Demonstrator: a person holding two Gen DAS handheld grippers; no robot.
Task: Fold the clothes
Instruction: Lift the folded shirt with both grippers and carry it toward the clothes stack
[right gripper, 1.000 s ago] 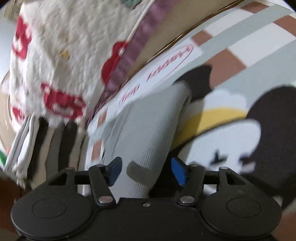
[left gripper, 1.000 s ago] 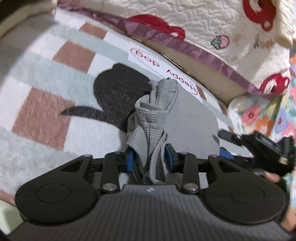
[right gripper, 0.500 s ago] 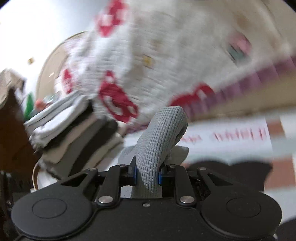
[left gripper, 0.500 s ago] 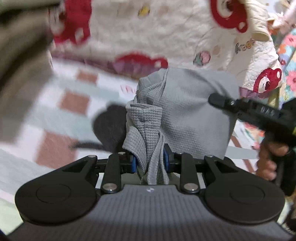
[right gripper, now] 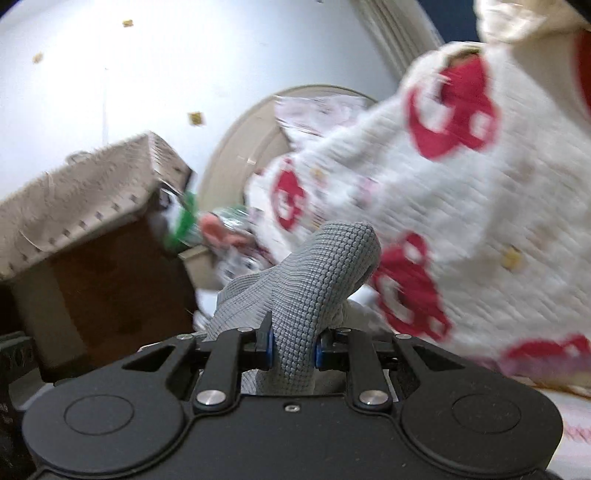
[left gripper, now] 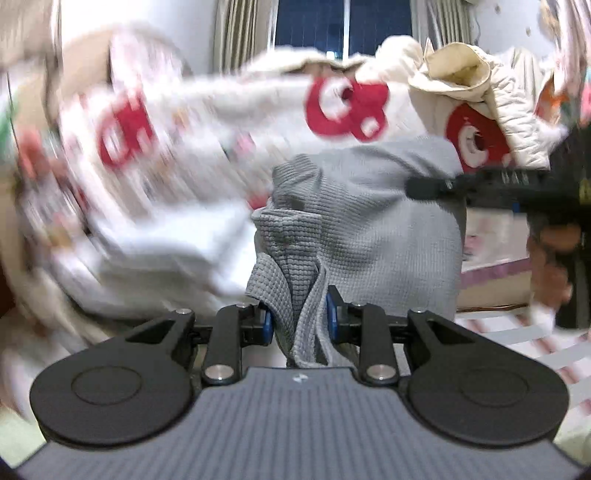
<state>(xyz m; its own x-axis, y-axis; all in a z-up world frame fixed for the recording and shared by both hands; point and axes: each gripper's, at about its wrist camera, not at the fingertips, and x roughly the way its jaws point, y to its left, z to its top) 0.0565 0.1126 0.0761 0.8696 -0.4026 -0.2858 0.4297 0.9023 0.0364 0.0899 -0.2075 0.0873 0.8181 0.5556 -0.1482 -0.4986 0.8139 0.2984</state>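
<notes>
A grey waffle-knit garment (left gripper: pixel 373 229) hangs in the air, stretched between both grippers. My left gripper (left gripper: pixel 300 319) is shut on a bunched edge of it, folds spilling out between the blue pads. In the left wrist view the right gripper (left gripper: pixel 424 188) shows as a black tool at the right, clamping the cloth's far upper corner, with a person's hand (left gripper: pixel 554 258) on its handle. In the right wrist view my right gripper (right gripper: pixel 291 347) is shut on a thick roll of the same grey garment (right gripper: pixel 321 266), which rises up and forward from the pads.
A cream quilt with red bear prints (left gripper: pixel 343 107) (right gripper: pixel 461 206) is heaped behind the garment. The striped, checked bedspread (left gripper: pixel 517 339) lies low at the right. A brown cabinet topped by a woven basket (right gripper: pixel 85 199) stands at the left. Curtains and a dark window (left gripper: pixel 314 22) are behind.
Both grippers have risen from the bedspread, lifting the grey garment into the air. The right gripper closed onto the cloth early on. The views swung up from the bedspread to the quilt, wall and window.
</notes>
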